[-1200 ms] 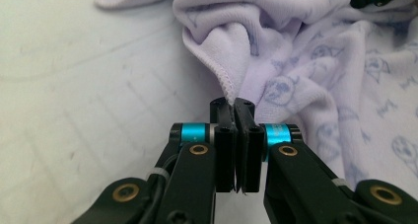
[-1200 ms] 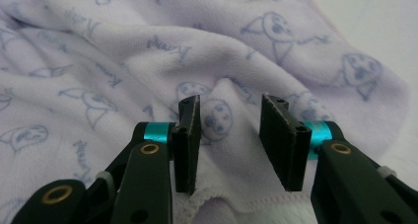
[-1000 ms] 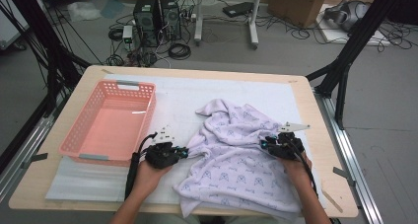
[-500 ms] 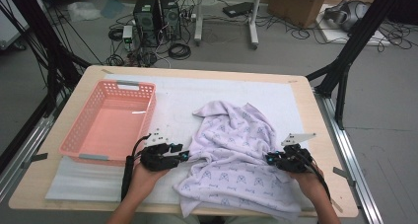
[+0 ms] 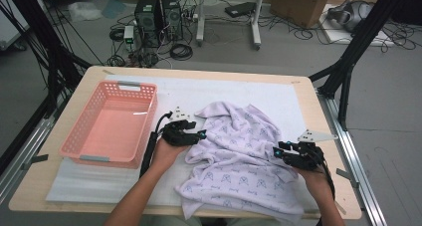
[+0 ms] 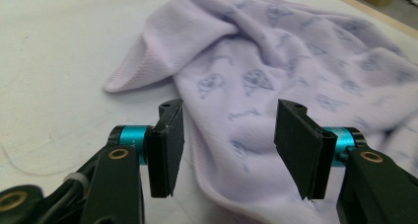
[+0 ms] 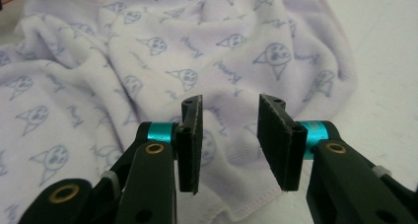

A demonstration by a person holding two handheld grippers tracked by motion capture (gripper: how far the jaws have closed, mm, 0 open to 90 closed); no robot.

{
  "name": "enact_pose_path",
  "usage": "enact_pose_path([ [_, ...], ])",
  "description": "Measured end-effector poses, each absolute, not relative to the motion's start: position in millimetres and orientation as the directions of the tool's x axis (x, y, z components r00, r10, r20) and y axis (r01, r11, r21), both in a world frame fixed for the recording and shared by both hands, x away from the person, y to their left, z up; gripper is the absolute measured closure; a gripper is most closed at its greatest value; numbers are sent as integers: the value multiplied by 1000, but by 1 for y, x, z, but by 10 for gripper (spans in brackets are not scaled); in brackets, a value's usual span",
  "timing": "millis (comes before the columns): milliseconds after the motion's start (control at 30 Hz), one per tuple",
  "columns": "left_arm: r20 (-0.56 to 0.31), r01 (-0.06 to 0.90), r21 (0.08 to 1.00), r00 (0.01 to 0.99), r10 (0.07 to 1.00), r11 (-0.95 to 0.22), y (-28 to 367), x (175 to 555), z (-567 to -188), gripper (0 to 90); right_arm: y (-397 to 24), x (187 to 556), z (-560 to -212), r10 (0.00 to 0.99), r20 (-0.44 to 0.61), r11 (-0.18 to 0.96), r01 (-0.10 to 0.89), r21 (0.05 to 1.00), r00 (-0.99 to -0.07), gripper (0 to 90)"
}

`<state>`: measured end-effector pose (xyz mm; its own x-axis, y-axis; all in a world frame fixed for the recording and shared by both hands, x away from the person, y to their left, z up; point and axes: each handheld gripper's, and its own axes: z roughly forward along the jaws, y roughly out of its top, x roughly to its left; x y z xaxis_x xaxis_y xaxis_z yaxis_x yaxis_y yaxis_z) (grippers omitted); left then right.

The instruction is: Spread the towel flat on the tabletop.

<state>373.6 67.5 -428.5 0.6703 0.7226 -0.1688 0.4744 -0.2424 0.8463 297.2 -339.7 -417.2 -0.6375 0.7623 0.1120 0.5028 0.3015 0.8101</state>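
Grippers (image 6: 226,150) (image 7: 229,145) opening, towel (image 5: 239,161) released.

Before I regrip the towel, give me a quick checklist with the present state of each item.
1. Left claw open, jaws have just been opening, nothing pinched: ok.
2. Right claw open, jaws just opening, pads clear of cloth: ok.
3. Towel flat enough to fold: not ok, rumpled and bunched.
4. Towel edge between the left jaws: ok, hem lies right below them.
5. Basket free to take the towel: ok.
6. Towel fully on the table: cannot tell, near edge reaches the table's front.
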Motion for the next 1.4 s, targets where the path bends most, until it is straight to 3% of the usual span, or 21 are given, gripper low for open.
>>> enact_pose_path([
  [167, -179, 501, 837, 634, 753, -222, 62, 394, -435, 467, -344, 301, -421, 786, 114, 271, 505, 820, -607, 518],
  [600, -140, 532, 808, 589, 796, -251, 49, 412, -451, 468, -342, 304, -426, 794, 112, 273, 514, 813, -597, 478],
  [867, -106, 507, 804, 636, 764, -310, 41, 408, -451, 581, -340, 306, -428, 794, 105, 282, 515, 809, -599, 479],
  [933, -92, 498, 802, 648, 756, -330, 38, 406, -451, 652, -339, 307, -428, 797, 110, 277, 521, 807, -593, 479],
  [1033, -128, 516, 794, 657, 743, -320, 37, 405, -451, 798, -338, 308, -429, 799, 107, 277, 521, 807, -591, 479],
  [1100, -178, 549, 786, 639, 748, -283, 39, 406, -451, 840, -338, 309, -429, 799, 109, 278, 525, 805, -591, 479],
  [1200, -246, 596, 769, 611, 752, -233, 44, 408, -451, 860, -338, 310, -429, 802, 108, 274, 523, 807, -587, 480],
  [1400, -181, 594, 749, 610, 771, -294, 54, 396, -442, 865, -343, 316, -425, 826, 110, 240, 522, 818, -552, 485],
])
